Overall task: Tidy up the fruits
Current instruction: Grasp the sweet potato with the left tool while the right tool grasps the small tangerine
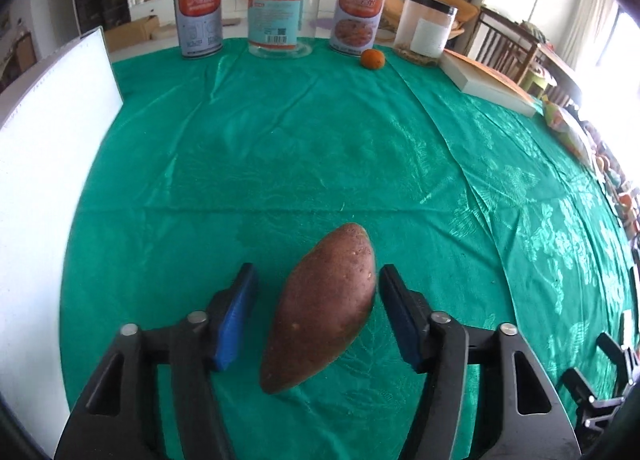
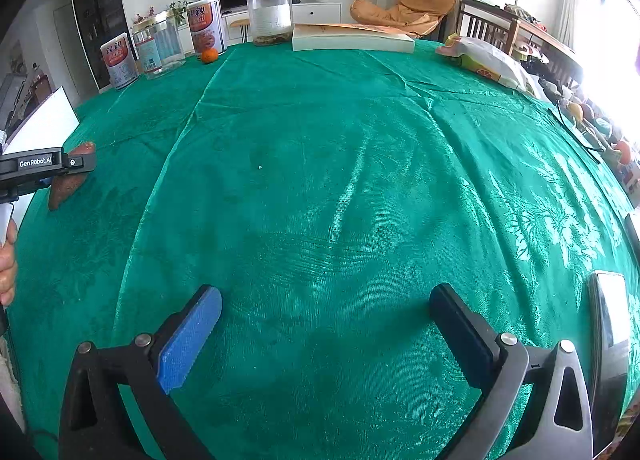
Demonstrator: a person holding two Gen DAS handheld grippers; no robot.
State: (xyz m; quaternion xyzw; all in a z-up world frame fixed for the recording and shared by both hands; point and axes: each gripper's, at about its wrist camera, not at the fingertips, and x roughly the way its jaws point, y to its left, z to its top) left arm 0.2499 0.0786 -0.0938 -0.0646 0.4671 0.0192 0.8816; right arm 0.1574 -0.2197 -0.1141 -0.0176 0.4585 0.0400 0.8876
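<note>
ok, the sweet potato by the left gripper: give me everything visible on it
The sweet potato is reddish-brown, spindle-shaped with tapered ends, its matte skin speckled with pale spots. It lies whole on the green tablecloth, long axis angled away and rightward, between the open fingers of the left gripper. The right pad sits very close; contact is unclear. The left pad stands apart.

Sweet potato (image 1: 324, 306) on tablecloth (image 1: 280, 148) between left gripper (image 1: 318, 278) jaws; orange (image 1: 373, 59) far behind, beside cans.

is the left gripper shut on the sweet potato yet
No, open: the left gripper straddles the sweet potato, with green cloth showing between the left pad and it.
</note>
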